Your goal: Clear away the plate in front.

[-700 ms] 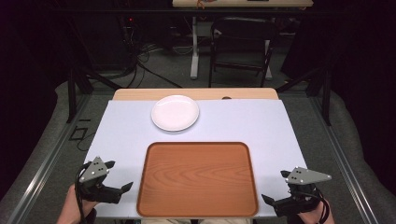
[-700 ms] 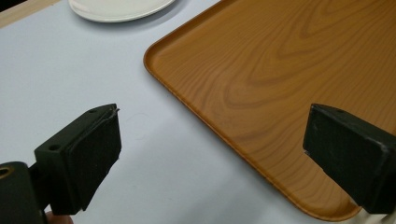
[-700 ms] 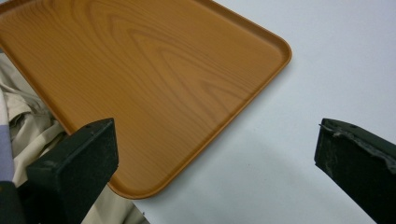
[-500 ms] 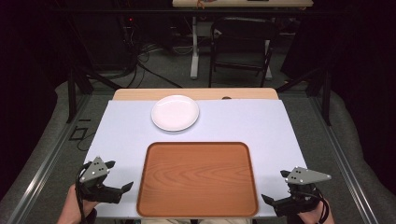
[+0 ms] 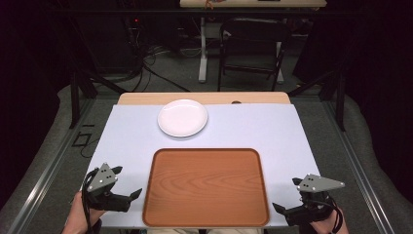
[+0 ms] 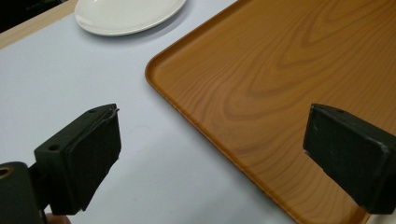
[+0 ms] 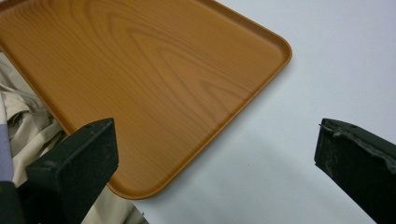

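A wooden tray [image 5: 206, 185] lies empty on the near half of the white table cover [image 5: 126, 141]. Beyond it sits an empty white plate [image 5: 182, 117]. My left gripper [image 5: 134, 197] hovers open by the tray's near left corner, jaws pointing right toward the tray edge [image 6: 187, 112]; the plate [image 6: 126, 14] shows at the top of the left gripper view. My right gripper [image 5: 280, 210] is open at the tray's near right corner [image 7: 275, 44], jaws pointing left, nothing between them.
The table's wooden far edge [image 5: 204, 98] shows behind the cover. A chair [image 5: 251, 48] and desk legs stand on the floor beyond, with cables. The person's beige clothing [image 7: 28, 126] shows under the tray's near edge.
Both grippers have shifted slightly; the right one sits a little lower toward the near edge. Tray and plate have not moved.
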Available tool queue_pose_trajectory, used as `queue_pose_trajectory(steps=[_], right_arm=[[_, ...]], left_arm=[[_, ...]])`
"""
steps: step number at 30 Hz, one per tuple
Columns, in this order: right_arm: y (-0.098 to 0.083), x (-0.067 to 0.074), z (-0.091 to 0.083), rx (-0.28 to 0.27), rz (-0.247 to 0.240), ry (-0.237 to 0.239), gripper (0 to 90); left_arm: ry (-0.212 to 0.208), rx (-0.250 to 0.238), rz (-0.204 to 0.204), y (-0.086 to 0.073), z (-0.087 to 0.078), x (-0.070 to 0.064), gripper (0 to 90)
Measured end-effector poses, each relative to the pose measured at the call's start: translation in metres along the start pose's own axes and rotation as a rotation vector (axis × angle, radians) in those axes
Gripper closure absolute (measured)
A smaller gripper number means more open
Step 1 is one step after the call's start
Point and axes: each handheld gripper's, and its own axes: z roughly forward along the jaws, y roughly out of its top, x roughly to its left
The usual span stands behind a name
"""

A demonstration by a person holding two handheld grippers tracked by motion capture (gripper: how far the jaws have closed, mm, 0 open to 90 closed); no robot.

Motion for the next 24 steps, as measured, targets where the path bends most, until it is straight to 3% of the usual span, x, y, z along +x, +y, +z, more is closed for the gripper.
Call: queue_pose_trajectory(steps=[6, 16, 24], right_arm=[[0.0, 0.0, 0.001, 0.007, -0.003, 0.001, 0.0], [0.0, 0.0, 0.0, 0.007, -0.003, 0.004, 0.0], [0.0, 0.0, 0.001, 0.009, -0.004, 0.005, 0.0]], left_arm=[[-0.028, 0.011, -0.014, 0.007, 0.009, -0.004, 4.1], [-0.056, 0.028, 0.029, 0.023, 0.027, -0.015, 3.4], [-0.072, 0.016, 0.004, 0.032, 0.037, -0.014, 3.1]])
